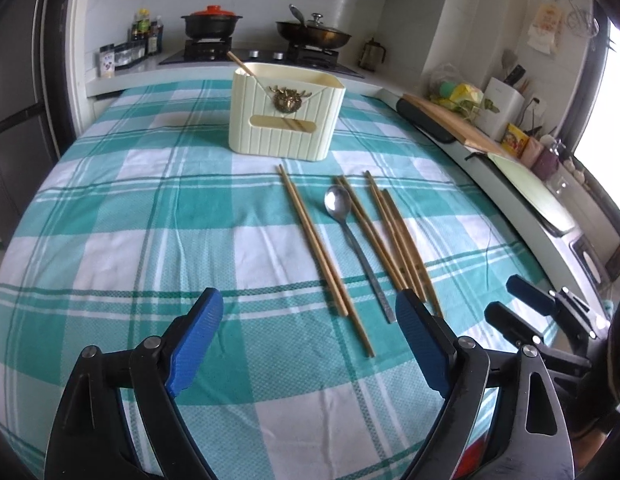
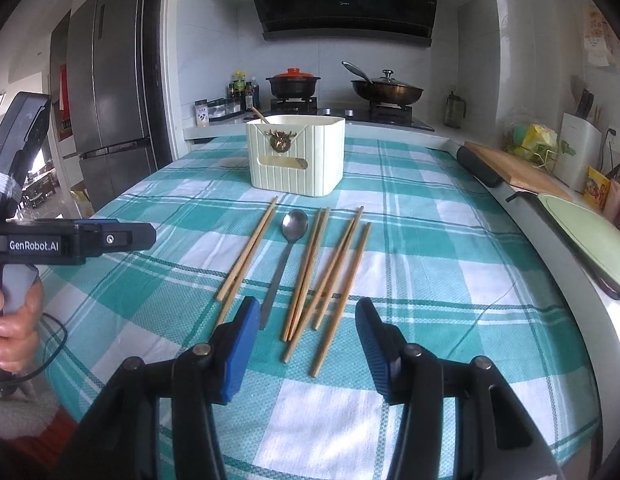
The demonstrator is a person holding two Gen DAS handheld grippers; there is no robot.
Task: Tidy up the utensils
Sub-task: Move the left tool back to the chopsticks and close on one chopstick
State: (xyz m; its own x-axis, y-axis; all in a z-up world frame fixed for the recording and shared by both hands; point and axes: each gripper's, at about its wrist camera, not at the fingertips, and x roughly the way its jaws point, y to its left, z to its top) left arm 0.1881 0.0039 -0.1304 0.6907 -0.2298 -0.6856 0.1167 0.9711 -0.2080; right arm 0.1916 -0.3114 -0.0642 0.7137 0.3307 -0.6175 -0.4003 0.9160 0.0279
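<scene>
On the table [image 2: 450,240], covered in a green and white checked cloth, the utensils lie in a loose row just in front of the cream holder [image 2: 295,154], which already has one chopstick [image 2: 260,115] leaning out of its back left corner. Going from left to right in front of the holder: a pair of chopsticks [image 2: 247,254] lying close together, then the metal spoon [image 2: 287,248] with its bowl toward the holder and its handle pointing back at the person, then a second pair of chopsticks [image 2: 310,272], and last a looser bunch of chopsticks [image 2: 342,268] that cross one another. The left gripper [image 1: 310,320] hovers above the cloth to the near left of the row with its jaws wide apart and nothing between them; the right gripper [image 2: 307,320] hangs over the near ends of the sticks, jaws likewise apart and empty. The chopsticks look light, stiff and thin, so they would likely roll or slip on the cloth; taking hold near the middle, across the pair, seems safest. The spoon is probably heavier and smooth, best pinched along its flat handle. Nothing on the table looks fragile.
</scene>
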